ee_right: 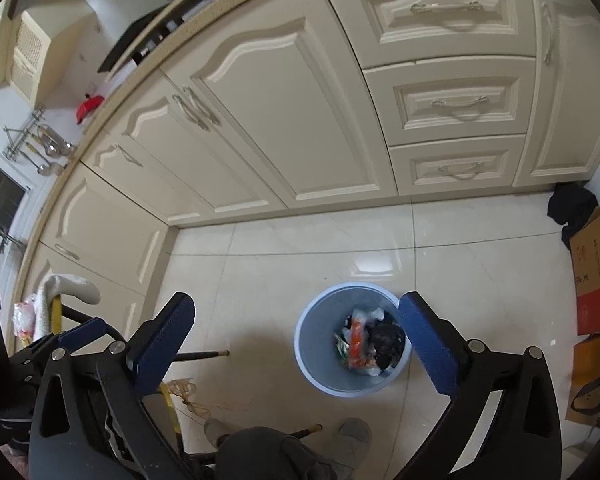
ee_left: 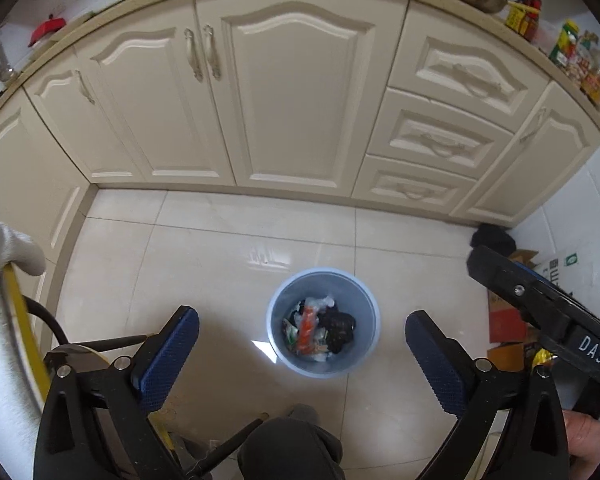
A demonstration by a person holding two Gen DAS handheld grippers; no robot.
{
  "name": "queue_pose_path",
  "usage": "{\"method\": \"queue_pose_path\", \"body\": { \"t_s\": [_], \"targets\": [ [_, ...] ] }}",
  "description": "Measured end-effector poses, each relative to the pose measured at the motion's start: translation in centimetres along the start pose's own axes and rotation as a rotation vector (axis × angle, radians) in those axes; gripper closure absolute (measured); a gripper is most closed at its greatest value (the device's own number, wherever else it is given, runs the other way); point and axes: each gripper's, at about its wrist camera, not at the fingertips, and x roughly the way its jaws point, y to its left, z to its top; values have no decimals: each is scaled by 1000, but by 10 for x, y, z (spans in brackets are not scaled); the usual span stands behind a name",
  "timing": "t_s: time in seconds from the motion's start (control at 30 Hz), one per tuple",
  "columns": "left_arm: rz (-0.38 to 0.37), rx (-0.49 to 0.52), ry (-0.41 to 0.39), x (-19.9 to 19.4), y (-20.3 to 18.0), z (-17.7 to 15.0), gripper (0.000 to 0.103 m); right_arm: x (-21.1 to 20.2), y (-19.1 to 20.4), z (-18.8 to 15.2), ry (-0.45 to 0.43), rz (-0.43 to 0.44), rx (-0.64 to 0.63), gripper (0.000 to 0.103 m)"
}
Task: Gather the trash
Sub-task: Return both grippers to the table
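Note:
A light blue waste bin [ee_left: 277, 340] stands on the tiled floor and holds trash [ee_left: 320, 330]: orange and white wrappers and something black. My left gripper [ee_left: 302, 320] is open and empty, high above the bin, which shows between its blue pads. In the right wrist view the same bin [ee_right: 306, 354] with its trash [ee_right: 370, 340] sits below my right gripper [ee_right: 296, 316], which is open and empty; its right pad [ee_right: 428, 344] overlaps the bin's rim. The right gripper's body shows at the right edge of the left wrist view [ee_left: 548, 320].
Cream kitchen cabinets [ee_left: 292, 92] and drawers [ee_right: 456, 104] line the far side. Cardboard boxes [ee_right: 594, 272] and a black bundle [ee_right: 572, 204] lie at the right. A chair with a white towel [ee_left: 0, 300] is at the left. The person's legs and slippers [ee_right: 352, 436] are below.

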Motion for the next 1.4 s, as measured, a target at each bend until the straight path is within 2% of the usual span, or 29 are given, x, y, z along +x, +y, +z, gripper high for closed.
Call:
{"method": "queue_pose_path", "body": {
  "t_s": [0.13, 0.2, 0.47, 0.73, 0.77, 1.0, 1.3, 1.4],
  "targets": [
    [5, -4, -45, -21, 5, -2, 1, -12, 8, -3, -3, -31, -6, 0],
    [0, -6, -71, -34, 9, -6, 1, -20, 14, -5, -5, -18, -7, 0],
    [-5, -45, -192, -103, 27, -50, 1, -60, 46, -7, -73, -25, -48, 0],
    [-5, -107, -330, -202, 77, -139, 1, -106, 104, -14, -157, -20, -145, 0],
    [-7, -115, -345, -220, 88, -159, 1, -112, 113, -15, -174, -15, -152, 0],
    [33, -212, -441, -287, 138, -230, 1, -143, 187, -29, -247, 42, -268, 0],
    [115, -337, -549, -360, 191, -322, 1, -167, 281, -60, -292, 156, -433, 0],
    [164, -388, -583, -379, 205, -349, 1, -173, 313, -75, -295, 197, -500, 0]
  ]
}}
